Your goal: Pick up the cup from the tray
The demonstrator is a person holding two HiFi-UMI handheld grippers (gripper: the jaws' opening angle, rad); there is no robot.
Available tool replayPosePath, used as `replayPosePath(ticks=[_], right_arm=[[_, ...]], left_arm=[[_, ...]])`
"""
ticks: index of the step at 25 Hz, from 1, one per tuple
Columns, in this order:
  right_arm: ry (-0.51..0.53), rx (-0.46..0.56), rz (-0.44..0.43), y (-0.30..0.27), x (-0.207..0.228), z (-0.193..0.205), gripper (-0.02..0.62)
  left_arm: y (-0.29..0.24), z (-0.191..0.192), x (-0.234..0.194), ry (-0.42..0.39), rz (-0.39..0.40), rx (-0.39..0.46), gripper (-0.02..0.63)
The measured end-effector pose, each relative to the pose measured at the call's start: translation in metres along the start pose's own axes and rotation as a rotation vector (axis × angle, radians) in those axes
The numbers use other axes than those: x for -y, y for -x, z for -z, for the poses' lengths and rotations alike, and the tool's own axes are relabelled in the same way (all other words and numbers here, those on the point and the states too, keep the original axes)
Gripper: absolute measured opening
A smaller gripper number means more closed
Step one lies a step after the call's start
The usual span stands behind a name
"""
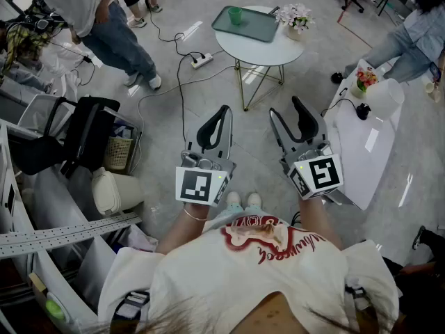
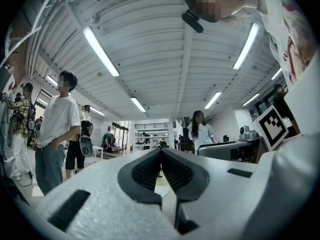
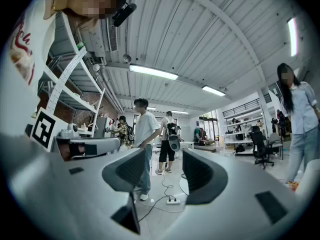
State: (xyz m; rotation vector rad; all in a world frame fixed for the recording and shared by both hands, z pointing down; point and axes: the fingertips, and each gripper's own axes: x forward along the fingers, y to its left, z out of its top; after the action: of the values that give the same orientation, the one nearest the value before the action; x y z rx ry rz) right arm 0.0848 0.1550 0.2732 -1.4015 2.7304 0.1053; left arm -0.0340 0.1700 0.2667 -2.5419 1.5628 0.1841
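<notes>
Green cup (image 1: 236, 15) upright in tray (image 1: 259, 26), contents unclear; flowers (image 1: 295, 14) in pot (image 1: 295, 33) beside.

The head camera looks steeply down from above the person, with the left gripper (image 1: 224, 110) and right gripper (image 1: 285, 108) close below it and the round table (image 1: 259, 46) far off at 12 o'clock. Each gripper camera sits low behind its own jaws, tilted up toward the ceiling (image 2: 165, 59) — all three views share the standing person in white (image 2: 56, 126).
</notes>
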Motion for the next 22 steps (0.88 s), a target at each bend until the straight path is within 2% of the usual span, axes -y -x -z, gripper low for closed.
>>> replayPosePath(ticks=[10,22], right_arm=[[-0.005,-0.001,0.003,-0.001,0.003,0.001,0.238],[-0.032,0.018,-0.013,-0.003,0.025,0.002,0.238]], left_arm=[[-0.001,0.001,-0.002,0.001,-0.012,-0.003,0.014],[-0.018,0.009,0.003,0.009,-0.034,-0.010,0.014]])
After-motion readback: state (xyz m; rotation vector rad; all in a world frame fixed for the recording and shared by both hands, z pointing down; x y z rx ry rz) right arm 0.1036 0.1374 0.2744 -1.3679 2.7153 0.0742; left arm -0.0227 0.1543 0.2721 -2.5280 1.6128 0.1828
